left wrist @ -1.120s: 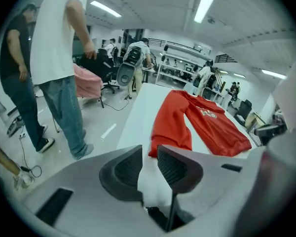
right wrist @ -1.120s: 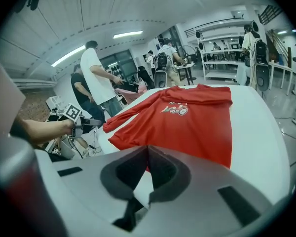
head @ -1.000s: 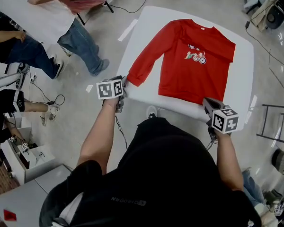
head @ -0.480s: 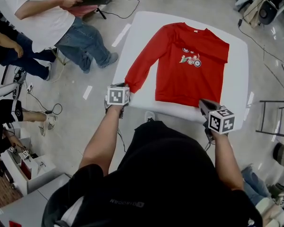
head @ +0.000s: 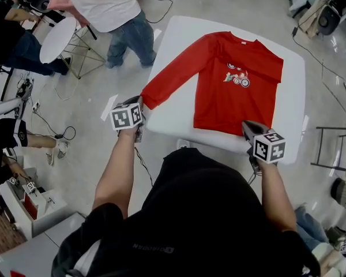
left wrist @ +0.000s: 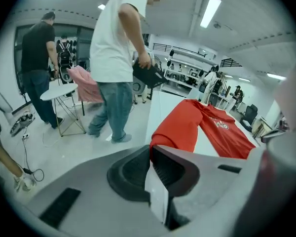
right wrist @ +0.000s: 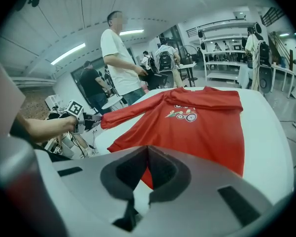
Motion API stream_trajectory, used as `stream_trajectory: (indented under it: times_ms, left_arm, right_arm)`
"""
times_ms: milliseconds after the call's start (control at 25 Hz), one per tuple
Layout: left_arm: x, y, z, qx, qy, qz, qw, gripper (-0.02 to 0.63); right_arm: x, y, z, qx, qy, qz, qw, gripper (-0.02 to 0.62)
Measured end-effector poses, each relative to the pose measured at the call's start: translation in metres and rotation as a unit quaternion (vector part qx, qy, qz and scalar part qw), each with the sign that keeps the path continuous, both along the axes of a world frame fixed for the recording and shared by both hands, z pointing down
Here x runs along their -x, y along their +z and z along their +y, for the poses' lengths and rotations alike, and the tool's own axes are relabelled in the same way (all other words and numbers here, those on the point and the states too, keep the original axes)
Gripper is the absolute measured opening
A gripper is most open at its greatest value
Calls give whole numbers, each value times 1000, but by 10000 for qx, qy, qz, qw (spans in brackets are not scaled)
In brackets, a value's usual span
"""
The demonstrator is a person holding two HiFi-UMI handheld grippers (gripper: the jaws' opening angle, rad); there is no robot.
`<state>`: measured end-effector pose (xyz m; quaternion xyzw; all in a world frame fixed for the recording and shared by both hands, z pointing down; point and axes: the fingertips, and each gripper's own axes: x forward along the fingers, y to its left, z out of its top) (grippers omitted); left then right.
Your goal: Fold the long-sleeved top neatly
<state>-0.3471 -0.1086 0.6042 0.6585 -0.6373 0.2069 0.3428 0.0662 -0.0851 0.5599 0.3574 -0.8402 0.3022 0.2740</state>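
Observation:
A red long-sleeved top with a small print on the chest lies flat, front up, on a white table. My left gripper is off the table's near-left corner. Its jaws have just been closing, and they are shut on the cuff of the left sleeve. In the left gripper view the sleeve runs straight out of the left gripper. My right gripper sits at the near-right hem corner. In the right gripper view the right gripper is shut with the red top's hem pinched in it.
A person in a white T-shirt and jeans stands at the table's far-left side. A small round table and other people are further left. A cable trails on the floor, and a metal rack stands to the right.
My left gripper closed on the cuff and drew it left, past the table's corner, so the sleeve lies straighter. The standing person shifted nearer the table. The right gripper stayed put.

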Motion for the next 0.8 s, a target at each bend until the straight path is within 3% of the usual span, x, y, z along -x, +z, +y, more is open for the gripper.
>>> stream_trajectory:
  times_ms: [400,800]
  left_arm:
    - [92,-94,-96,-704,272,-676,9949,20]
    - [126,-169,-206,-816,1058,-1067,9853,20]
  right_arm:
    - [29,-17,-25,-249,19,2,9997,5]
    - [23,-21,-34,-257,547,102,9981,5]
